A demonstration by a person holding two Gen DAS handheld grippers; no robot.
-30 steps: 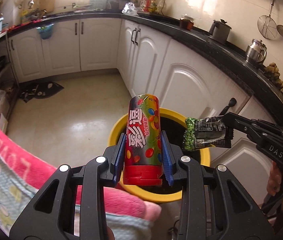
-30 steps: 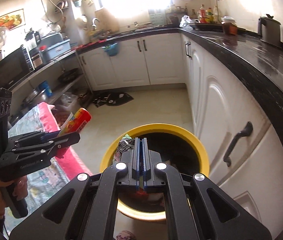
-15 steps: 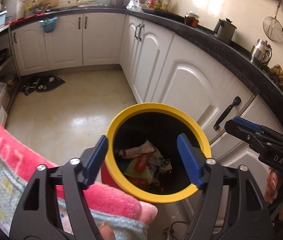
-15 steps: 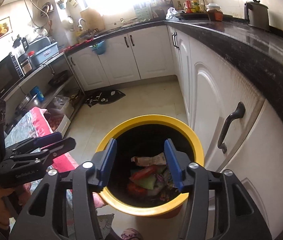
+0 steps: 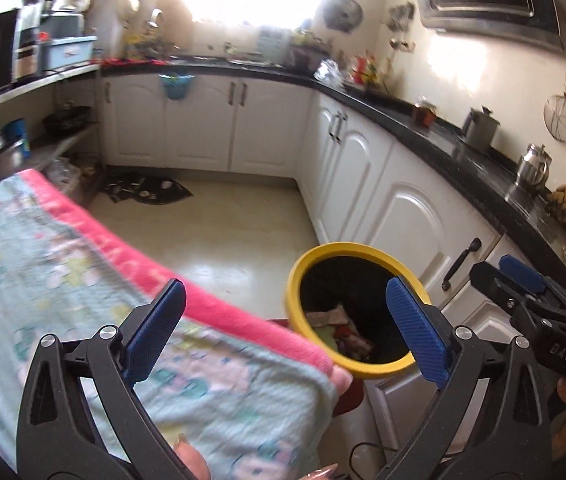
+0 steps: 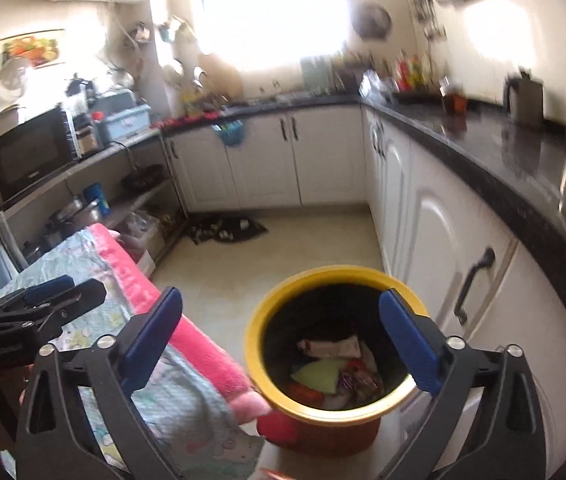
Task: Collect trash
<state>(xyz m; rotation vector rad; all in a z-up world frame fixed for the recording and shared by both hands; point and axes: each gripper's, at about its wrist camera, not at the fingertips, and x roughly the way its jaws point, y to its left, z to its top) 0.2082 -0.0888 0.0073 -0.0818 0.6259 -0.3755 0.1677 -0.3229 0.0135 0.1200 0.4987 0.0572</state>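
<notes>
Opening wide, empty: both hand-held grippers (image 5: 287, 330) (image 6: 279, 340)

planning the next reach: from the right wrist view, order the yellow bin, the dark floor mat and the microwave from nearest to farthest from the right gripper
1. Yellow bin: just beyond the right gripper, slightly right of centre.
2. Dark floor mat: mid-floor, by the far cabinets.
3. Microwave: far left, up on the shelf.
</notes>
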